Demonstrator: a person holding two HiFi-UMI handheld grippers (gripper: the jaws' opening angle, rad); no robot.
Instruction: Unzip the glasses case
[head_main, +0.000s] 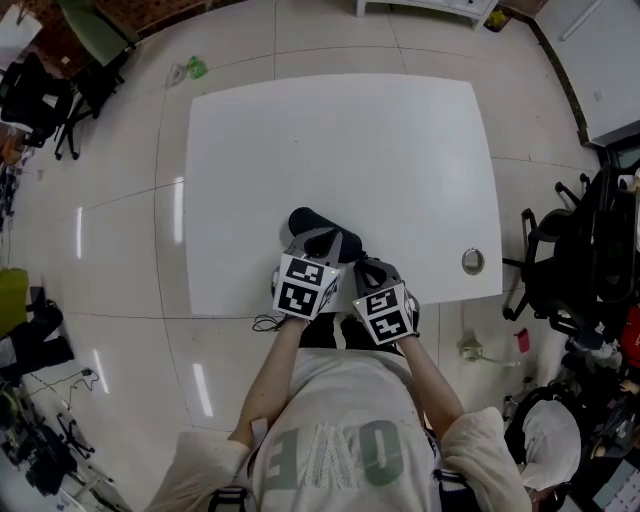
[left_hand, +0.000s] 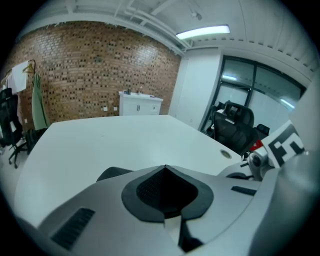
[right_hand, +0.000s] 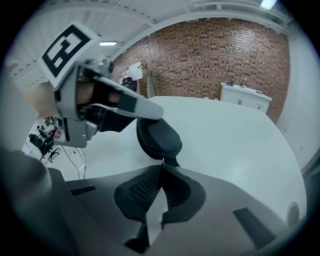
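Unzipping not begun: the glasses case (head_main: 312, 222) appears fully zipped, lying near the counter's (head_main: 340, 140) front edge. Right hand-held gripper (right_hand: 162, 167) is closed, apparently pinching the zipper pull (right_hand: 162, 161). Left hand-held gripper (left_hand: 165, 169) is closed and empty, just beside the case.

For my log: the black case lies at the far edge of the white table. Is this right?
Not quite. The black case lies at the near edge of the white table, by the person; the head view shows this.

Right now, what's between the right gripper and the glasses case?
Nothing. Right gripper view: the right gripper is shut on the zipper pull of the glasses case; no gap.
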